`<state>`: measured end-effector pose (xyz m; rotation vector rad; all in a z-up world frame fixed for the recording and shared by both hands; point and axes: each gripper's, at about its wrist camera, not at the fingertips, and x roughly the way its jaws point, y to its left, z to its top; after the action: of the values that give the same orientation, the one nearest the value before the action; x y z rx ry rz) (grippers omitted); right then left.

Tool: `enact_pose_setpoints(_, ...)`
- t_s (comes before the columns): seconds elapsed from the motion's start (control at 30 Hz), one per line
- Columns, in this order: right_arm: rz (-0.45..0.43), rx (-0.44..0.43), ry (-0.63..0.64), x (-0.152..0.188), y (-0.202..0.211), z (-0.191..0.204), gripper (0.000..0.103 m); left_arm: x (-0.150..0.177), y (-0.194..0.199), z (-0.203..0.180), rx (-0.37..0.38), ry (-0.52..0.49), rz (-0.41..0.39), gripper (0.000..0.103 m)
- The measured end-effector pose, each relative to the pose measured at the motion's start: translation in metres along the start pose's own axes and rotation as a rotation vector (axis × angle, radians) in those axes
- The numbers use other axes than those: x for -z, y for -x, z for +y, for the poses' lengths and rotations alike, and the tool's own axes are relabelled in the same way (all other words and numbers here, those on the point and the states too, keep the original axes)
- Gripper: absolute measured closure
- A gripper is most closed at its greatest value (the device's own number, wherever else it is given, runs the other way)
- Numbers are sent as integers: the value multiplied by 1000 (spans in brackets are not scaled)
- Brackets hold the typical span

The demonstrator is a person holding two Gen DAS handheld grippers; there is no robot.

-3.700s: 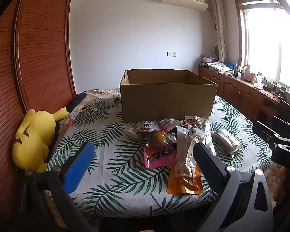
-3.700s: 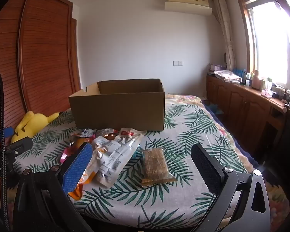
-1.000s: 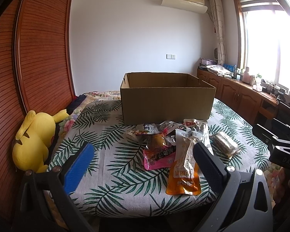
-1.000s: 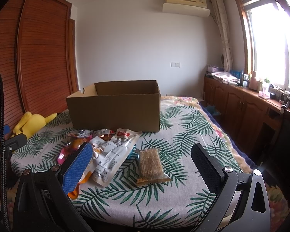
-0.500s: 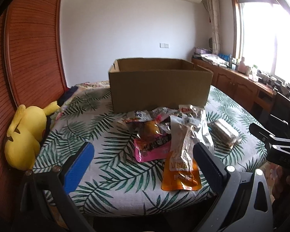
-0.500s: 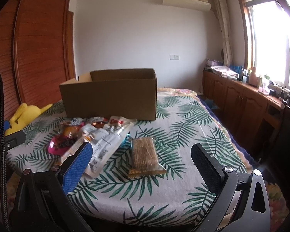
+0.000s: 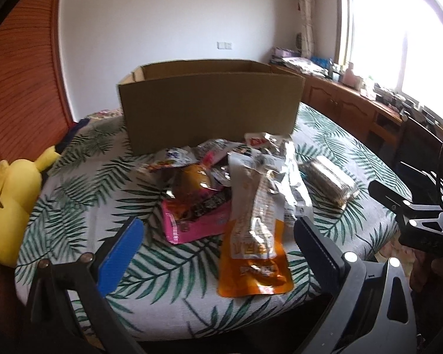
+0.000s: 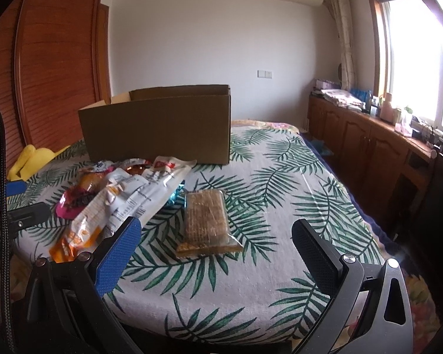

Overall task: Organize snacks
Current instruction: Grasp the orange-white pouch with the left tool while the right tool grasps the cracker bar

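Note:
A heap of snack packets lies on the palm-leaf tablecloth (image 7: 82, 200) in front of an open cardboard box (image 7: 209, 109). Nearest me in the left wrist view is an orange pouch (image 7: 255, 253), beside a pink packet (image 7: 195, 221) and a silvery packet (image 7: 292, 171). A clear-wrapped cracker pack (image 8: 205, 221) lies apart to the right, with the cardboard box (image 8: 159, 129) behind the orange pouch (image 8: 79, 236). My left gripper (image 7: 218, 239) is open, hovering at the table's near edge over the pouch and pink packet. My right gripper (image 8: 212, 242) is open, framing the cracker pack from just in front.
A yellow plush toy (image 7: 11, 200) sits at the table's left edge by a wooden wardrobe (image 7: 17, 88). Low wooden cabinets (image 8: 369, 144) with clutter run under the window on the right. The right gripper's body (image 7: 419, 218) shows at the left view's right edge.
Both grippers have come forward and dipped toward the table; the snacks and box loom larger. Nothing has been grasped, and both stay open.

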<state>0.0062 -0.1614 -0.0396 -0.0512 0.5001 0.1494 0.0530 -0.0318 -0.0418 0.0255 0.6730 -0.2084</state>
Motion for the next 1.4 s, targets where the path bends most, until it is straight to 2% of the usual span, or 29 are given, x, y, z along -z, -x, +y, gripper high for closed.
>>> enact_pose_setpoints(0.23,22,-8,15,1,-6,-2,0,-6,-27,-9,59,-11,88,8)
enact_pose_setpoints(0.5,52,-15,25,5,-13,-4,0,-12,-49,-14,117,-16,145,21)
enact_pose_setpoints(0.6,67,-22,24,6,-18,-6,1,-13,-56,-14,105,-13,158,24)
enact_pose_setpoints(0.67,79,-30,25,5,-22,-7,1,-14,-60,-14,127,-8,168,27)
enact_pose_setpoints(0.97,119,-61,48,-2,-39,-5,2,-24,-77,-19,161,-22,203,29)
enact_pose_setpoints(1.27,188,-132,18,-10,-64,-12,4,-32,-88,-19,208,-3,228,30)
enact_pose_setpoints(1.4,215,-164,-2,-11,-74,-15,6,-35,-89,-12,243,35,221,47)
